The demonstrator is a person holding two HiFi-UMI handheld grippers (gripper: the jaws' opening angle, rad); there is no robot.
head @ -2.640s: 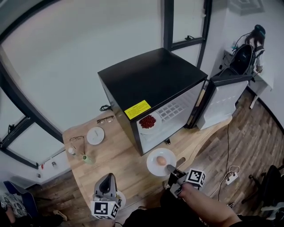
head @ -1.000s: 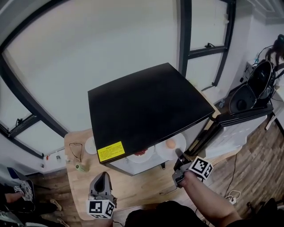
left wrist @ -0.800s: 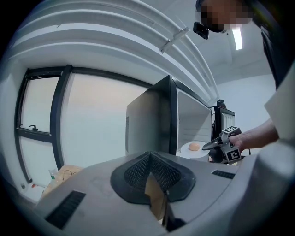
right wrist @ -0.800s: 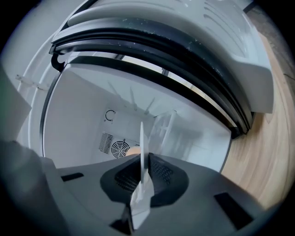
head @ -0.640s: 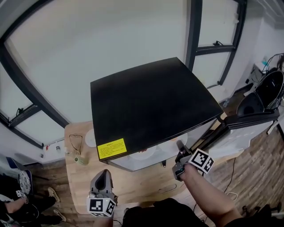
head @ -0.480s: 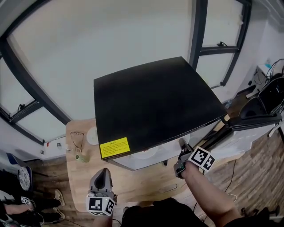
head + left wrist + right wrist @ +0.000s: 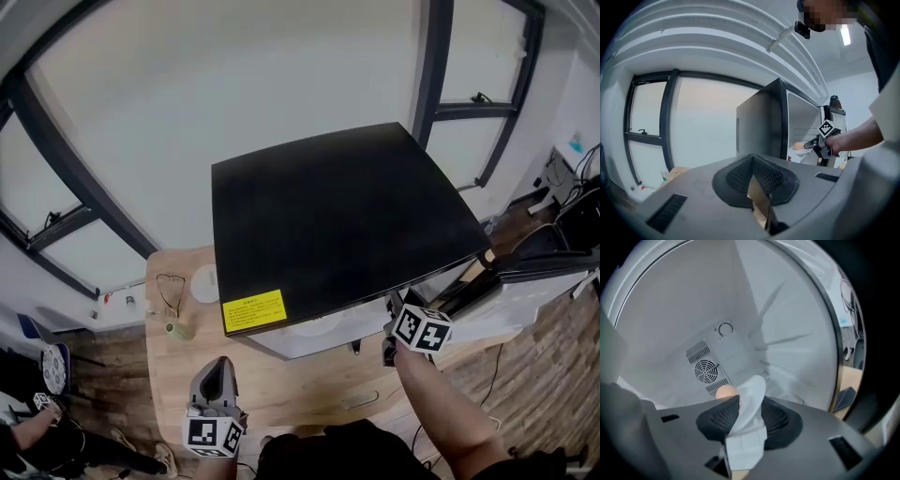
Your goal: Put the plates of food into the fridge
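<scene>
The black-topped fridge (image 7: 337, 216) stands open on the desk (image 7: 281, 386). Over the desk's near edge, the left tool (image 7: 219, 370) is pressed together and empty. The right tool (image 7: 807, 143) reaches into the fridge; its jaws have just been spreading and stand loose around the rim of the plate (image 7: 751, 397) carrying an egg (image 7: 725, 391).

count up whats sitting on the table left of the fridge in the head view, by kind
small white plate: 1
pair of glasses: 1
small green bottle: 1
total: 3
</scene>
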